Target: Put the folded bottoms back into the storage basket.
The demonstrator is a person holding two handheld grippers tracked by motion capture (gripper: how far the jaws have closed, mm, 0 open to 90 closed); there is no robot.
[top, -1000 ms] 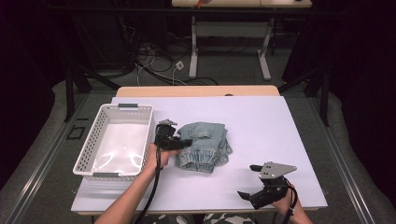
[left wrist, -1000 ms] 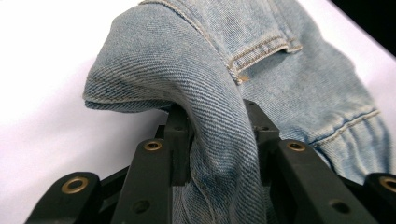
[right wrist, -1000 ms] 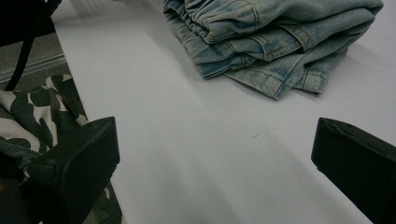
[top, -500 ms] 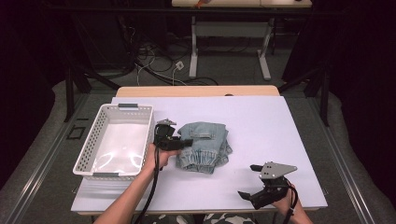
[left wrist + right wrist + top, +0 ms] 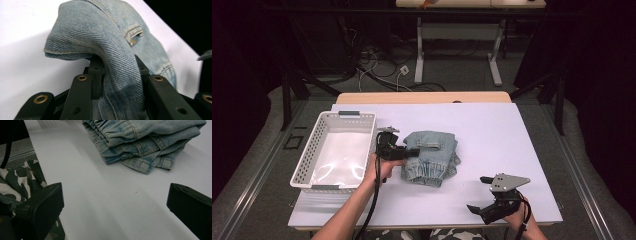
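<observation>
Folded light-blue jeans (image 5: 432, 157) lie at the middle of the white table top. My left gripper (image 5: 412, 152) reaches in from the left and is shut on their left edge. In the left gripper view a thick fold of the jeans (image 5: 117, 62) bulges up between the two black jaws, which pinch it. My right gripper (image 5: 476, 209) rests near the table's front edge, right of the jeans, jaws wide apart with nothing between them. The right gripper view looks across bare table to the stacked folds of the jeans (image 5: 147, 142).
A white plastic basket (image 5: 307, 165) with nothing in it stands at the left of the table, just beside my left hand. The white table top (image 5: 512, 140) runs bare to the right. Camouflage fabric (image 5: 17, 182) shows at the table's near edge. Cables and desk legs lie beyond.
</observation>
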